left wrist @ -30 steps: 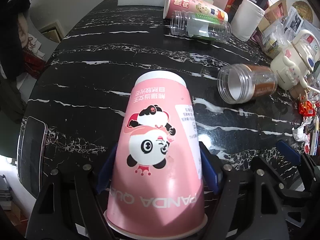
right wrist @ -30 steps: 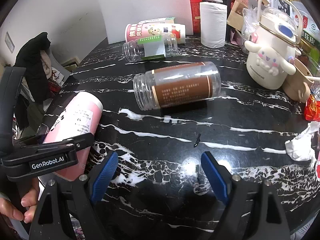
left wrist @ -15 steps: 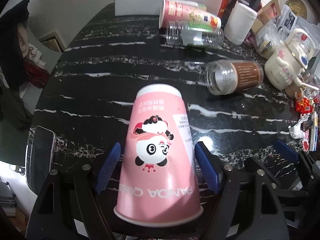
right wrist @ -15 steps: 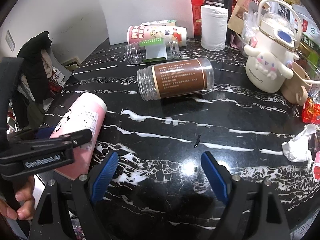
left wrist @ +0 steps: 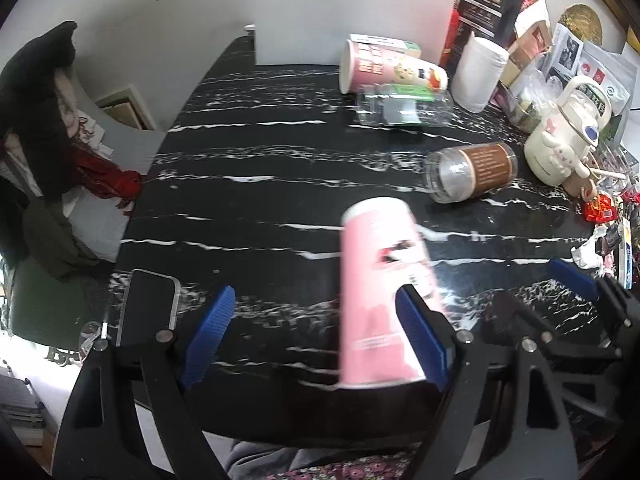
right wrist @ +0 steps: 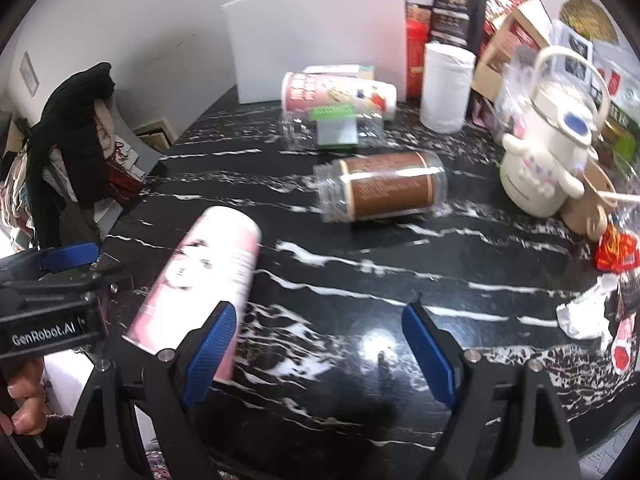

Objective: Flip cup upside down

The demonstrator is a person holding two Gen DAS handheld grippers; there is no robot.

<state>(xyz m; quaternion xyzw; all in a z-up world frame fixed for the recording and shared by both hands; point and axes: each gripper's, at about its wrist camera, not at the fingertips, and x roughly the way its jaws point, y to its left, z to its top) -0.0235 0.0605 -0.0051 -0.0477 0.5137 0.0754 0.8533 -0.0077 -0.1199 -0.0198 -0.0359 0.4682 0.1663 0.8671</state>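
tall pink paper cup (left wrist: 380, 292) inverted near black marble table (left wrist: 280, 184) edge, left gripper (left wrist: 316, 336) and right gripper (right wrist: 320, 344) both released; risks toppling if bumped.

- Setting: lived-in home room
- Black marble table (right wrist: 360, 280) crowded with snack packets, paper roll (right wrist: 445, 86), cartoon kettle (right wrist: 548, 152)
- Empty plastic jars (right wrist: 380, 192) lying on their sides
- Clothes heaped on a chair (right wrist: 76, 132) by the wall
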